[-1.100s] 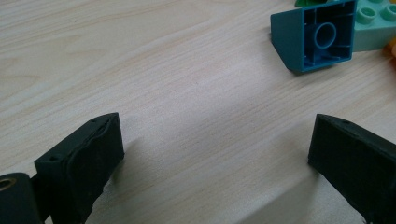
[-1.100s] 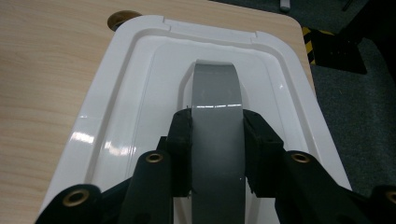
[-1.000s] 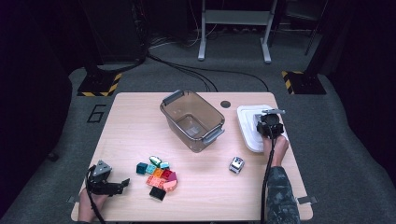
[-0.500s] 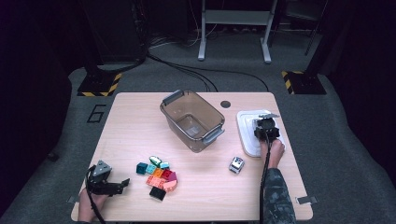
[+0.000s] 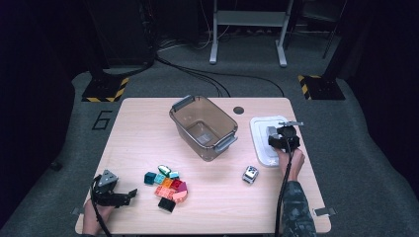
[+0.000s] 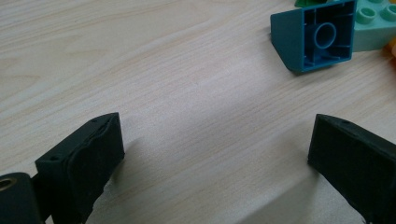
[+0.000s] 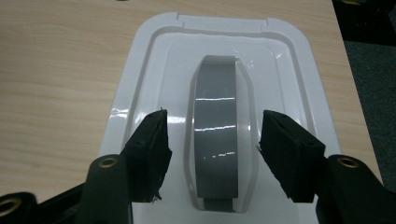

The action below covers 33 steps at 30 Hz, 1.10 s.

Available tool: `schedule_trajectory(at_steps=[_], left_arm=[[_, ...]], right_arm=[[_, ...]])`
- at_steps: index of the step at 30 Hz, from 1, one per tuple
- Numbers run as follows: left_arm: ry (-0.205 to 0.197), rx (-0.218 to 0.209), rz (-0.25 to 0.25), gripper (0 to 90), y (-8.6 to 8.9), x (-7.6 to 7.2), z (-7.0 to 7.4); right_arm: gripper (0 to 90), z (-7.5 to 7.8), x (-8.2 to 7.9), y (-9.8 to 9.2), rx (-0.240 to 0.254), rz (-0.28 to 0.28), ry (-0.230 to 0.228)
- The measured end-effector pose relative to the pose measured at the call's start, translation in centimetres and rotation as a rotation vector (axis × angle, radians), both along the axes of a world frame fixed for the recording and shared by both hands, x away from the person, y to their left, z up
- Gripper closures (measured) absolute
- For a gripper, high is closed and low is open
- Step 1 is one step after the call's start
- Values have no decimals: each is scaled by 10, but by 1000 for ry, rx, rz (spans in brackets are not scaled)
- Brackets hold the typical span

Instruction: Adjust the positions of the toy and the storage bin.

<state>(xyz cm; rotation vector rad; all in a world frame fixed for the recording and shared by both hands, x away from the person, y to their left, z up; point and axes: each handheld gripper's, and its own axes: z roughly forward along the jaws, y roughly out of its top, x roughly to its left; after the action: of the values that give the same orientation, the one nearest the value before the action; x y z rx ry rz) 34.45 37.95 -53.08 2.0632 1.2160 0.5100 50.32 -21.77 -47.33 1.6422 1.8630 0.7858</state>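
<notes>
The white lid [image 7: 219, 84] lies flat on the table [image 5: 143, 133] right of the empty bin [image 5: 202, 126], its grey handle [image 7: 217, 126] loose between the half-open right gripper [image 7: 212, 154]; it could be nudged off the near edge. Those fingers [image 7: 149, 149], shut earlier, have just been opening, while the left gripper [image 6: 215, 154] is held wide, empty.

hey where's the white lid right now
In the high view the white lid lies flat at the table's right edge, right of the clear bin, under the right gripper.
</notes>
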Motion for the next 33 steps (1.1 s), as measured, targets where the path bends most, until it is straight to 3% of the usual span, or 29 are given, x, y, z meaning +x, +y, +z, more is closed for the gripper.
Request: schedule_trajectory(at_steps=[5, 14, 22, 33], left_arm=[[-1, -1, 1, 33, 0, 0, 0], [0, -1, 1, 33, 0, 0, 0], [-1, -1, 0, 35, 0, 0, 0], [-1, 0, -1, 35, 0, 0, 0]], right_arm=[[259, 9, -14, -7, 34, 28, -17], [138, 16, -48, -14, 34, 71, -41], [49, 16, -80, -14, 22, 132, -47], [12, 3, -115, -21, 37, 131, -55]])
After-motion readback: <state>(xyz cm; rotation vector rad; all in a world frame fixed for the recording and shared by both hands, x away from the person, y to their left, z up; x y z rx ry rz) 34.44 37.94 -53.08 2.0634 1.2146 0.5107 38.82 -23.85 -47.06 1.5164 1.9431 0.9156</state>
